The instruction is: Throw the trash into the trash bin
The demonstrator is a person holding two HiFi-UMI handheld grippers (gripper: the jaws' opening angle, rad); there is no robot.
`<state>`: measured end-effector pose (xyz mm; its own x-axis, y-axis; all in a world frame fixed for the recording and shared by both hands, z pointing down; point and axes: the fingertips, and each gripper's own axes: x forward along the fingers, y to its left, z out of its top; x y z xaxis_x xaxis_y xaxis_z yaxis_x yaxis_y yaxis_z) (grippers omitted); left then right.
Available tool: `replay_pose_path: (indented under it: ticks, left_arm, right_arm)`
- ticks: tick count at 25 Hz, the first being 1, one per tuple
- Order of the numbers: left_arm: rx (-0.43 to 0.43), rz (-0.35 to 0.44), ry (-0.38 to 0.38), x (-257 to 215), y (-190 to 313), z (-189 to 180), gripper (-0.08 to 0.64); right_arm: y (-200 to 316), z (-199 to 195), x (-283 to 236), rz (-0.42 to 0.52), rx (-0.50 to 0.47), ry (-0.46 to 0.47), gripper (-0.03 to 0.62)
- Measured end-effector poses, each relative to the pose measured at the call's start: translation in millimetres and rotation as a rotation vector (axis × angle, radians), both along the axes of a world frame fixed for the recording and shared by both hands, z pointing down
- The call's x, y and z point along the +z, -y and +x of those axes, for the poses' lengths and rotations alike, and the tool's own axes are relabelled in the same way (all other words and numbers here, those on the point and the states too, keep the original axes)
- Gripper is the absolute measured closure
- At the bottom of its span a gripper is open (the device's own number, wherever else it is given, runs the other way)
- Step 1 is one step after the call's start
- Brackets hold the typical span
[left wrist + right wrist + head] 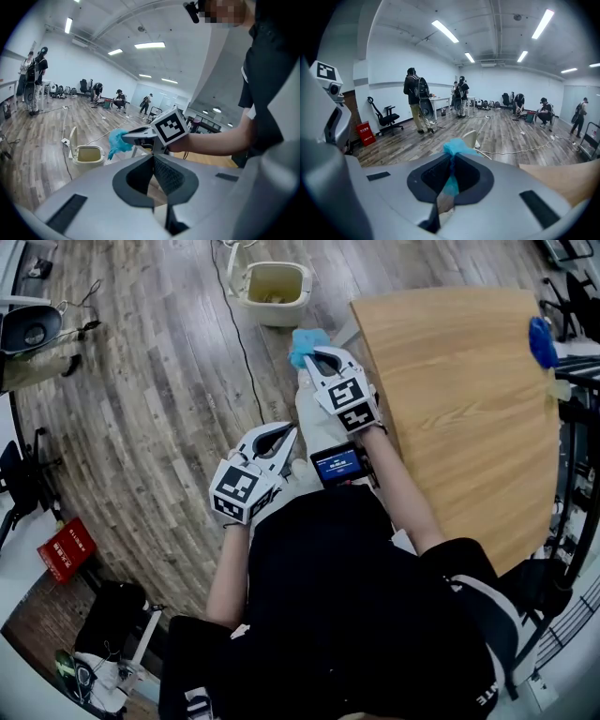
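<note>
Open grey-brown plank floor (141, 427) lies between the person and the bin, and the light wooden table (469, 409) has its near corner just right of it. The cream plastic trash bin (274, 292) stands lid-up; its contents are unclear. The right gripper (322, 356) is clamped on crumpled blue trash (305, 339), held near the bin, short of its rim. The left gripper (287, 434) is pressed together, holding nothing.

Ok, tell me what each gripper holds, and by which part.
Right gripper: shut on the blue crumpled trash, pinched at its near edge. Left gripper: shut, nothing held.
</note>
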<state>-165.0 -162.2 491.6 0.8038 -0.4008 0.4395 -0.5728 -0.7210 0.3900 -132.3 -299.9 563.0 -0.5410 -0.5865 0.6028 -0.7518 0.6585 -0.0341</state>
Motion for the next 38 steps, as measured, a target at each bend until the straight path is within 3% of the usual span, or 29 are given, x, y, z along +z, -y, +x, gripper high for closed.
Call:
replay_pose_path:
  ticks: [5,12,18,24,27,29,31,34,38]
  left_arm:
    - [-0.011,-0.018,0.07,45,140,-1,0.554]
    - [-0.086,-0.124,0.006,59,248,-2,0.554]
    - [-0.035,-0.174,0.015,96,290,-2,0.554]
    - [-0.021,-0.093,-0.053,116,359,-12,0.554]
    - [0.007,-0.114,0.013,164,384,-25,0.554]
    - [-0.032,-0.132,0.041,192,395,-35,0.554]
    - [-0.072,-0.174,0.042,214,391,-47,0.554]
    - [-0.094,-0.238,0.044,245,381,-61,0.554]
    - [-0.092,-0.258,0.039,262,377,-59,0.554]
  right_arm:
    - [136,-16,56,-0.036,-0.029,0.066,0.591]
    - [249,-22,79,-0.101,-0.047,0.091,0.591]
    - [288,-24,139,-0.178,0.009,0.088,0.591]
    - [332,-35,222,-0.229,0.094,0.093,0.591]
    - [348,-32,277,-0.274,0.136,0.092,0.591]
    - [354,-33,311,-0.305,0.161,0.093,0.582]
    - [350,-40,344,-0.344,0.17,0.092,0.42]
    - [340,-50,385,-0.402,0.138,0.07,0.403]
    - [338,-47,400,-0.422,0.123,0.052,0.403]
